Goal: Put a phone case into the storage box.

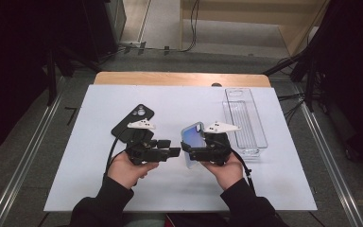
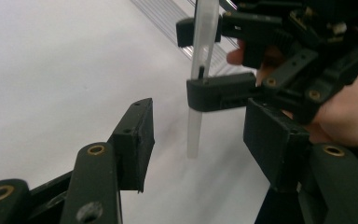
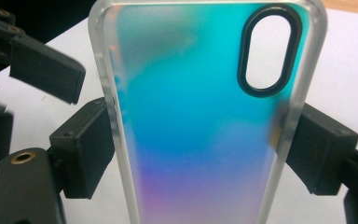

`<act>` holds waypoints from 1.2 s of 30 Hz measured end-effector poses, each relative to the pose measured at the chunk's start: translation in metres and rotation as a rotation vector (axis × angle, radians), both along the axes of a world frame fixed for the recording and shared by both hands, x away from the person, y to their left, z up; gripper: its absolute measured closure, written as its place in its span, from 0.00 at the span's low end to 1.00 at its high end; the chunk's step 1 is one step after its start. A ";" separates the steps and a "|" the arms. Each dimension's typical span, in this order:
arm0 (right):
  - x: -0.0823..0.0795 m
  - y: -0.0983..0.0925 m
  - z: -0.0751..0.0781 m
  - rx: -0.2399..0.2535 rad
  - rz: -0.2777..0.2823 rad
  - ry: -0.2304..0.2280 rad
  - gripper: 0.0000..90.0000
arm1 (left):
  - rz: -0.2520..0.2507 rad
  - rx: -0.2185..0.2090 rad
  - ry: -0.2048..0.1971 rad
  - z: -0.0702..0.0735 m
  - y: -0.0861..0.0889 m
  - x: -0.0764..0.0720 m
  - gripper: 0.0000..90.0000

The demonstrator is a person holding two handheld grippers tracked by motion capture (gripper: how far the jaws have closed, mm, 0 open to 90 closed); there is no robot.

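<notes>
A translucent phone case (image 1: pixel 193 134) with a teal-to-violet sheen and a black camera ring is held upright over the white table. My right gripper (image 1: pixel 192 152) is shut on it, one pad on each long edge (image 3: pixel 196 154). In the right gripper view the case (image 3: pixel 191 116) faces the camera. My left gripper (image 1: pixel 169 147) sits just left of it, jaws open and pointing at the case. In the left gripper view the case's thin edge (image 2: pixel 195 135) hangs in the gap between my jaws (image 2: pixel 200 121), touching neither pad, with the right gripper (image 2: pixel 204 60) clamped on it beyond.
A black phone (image 1: pixel 134 120) lies face down on the white table cover (image 1: pixel 99 165) behind my left hand. A clear ribbed plastic tray (image 1: pixel 246 118) stands at the back right. A wooden table edge (image 1: pixel 179 78) runs along the far side.
</notes>
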State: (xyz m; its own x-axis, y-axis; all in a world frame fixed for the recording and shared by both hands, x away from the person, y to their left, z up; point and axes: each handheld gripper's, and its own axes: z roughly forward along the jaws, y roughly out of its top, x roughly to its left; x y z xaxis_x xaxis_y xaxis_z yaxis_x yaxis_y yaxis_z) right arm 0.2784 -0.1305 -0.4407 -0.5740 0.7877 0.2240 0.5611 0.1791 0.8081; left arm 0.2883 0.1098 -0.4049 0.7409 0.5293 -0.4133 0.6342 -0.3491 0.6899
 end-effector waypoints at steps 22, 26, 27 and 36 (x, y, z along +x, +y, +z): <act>0.004 -0.018 0.010 0.018 0.047 -0.011 0.17 | -0.151 0.122 -0.166 -0.039 0.032 -0.005 0.34; 0.005 -0.021 0.010 0.019 0.046 -0.008 0.17 | -0.148 0.131 -0.169 -0.045 0.038 -0.005 0.34; 0.005 -0.021 0.011 0.019 0.044 -0.005 0.17 | -0.143 0.128 -0.157 -0.047 0.040 -0.005 0.34; 0.008 -0.031 0.016 0.033 0.064 0.009 0.17 | -0.131 0.115 -0.132 -0.053 0.051 -0.011 0.34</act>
State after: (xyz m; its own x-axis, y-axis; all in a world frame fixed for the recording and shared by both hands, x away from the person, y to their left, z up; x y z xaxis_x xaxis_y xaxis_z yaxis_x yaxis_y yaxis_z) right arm 0.2859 -0.1617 -0.4247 -0.6204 0.7417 0.2547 0.5569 0.1879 0.8091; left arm 0.2769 0.1612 -0.4583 0.8500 0.4633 -0.2506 0.4852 -0.5034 0.7150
